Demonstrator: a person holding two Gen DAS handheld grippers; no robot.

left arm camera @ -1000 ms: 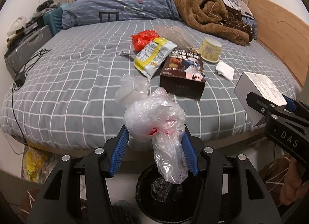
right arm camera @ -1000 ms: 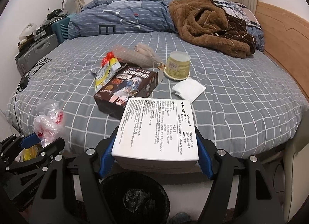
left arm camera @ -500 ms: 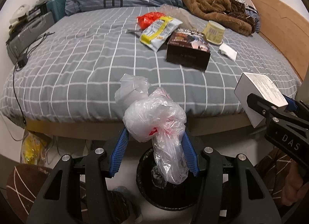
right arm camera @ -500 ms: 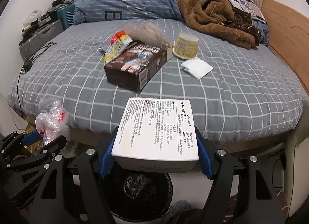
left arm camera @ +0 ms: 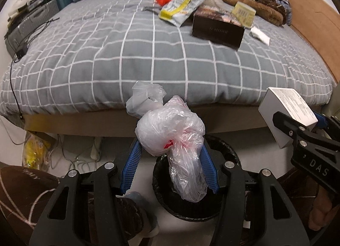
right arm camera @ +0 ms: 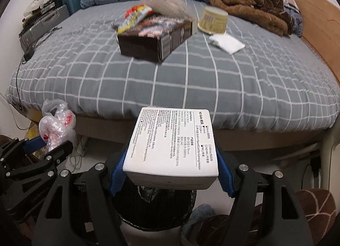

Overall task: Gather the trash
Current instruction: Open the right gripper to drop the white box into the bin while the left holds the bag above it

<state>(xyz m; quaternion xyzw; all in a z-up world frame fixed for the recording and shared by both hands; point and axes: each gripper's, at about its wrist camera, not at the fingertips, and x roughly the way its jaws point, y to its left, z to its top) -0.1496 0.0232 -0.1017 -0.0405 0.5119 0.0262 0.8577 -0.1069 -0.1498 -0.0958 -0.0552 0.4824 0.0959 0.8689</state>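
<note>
Since a second ago both tongs have drawn back from the bed and lowered, so the black-lined trash bin now sits directly beneath them. The left tongs are clamped on a knotted clear plastic bag, which dangles into the bin's mouth, likely ready to drop. The right tongs grip a white printed box flat above the bin. A dark carton, snack wrapper and cup remain on the bed.

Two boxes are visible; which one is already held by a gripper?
The white box with printed text, clamped in the right gripper. The dark brown box lies on the bed, untouched.
</note>
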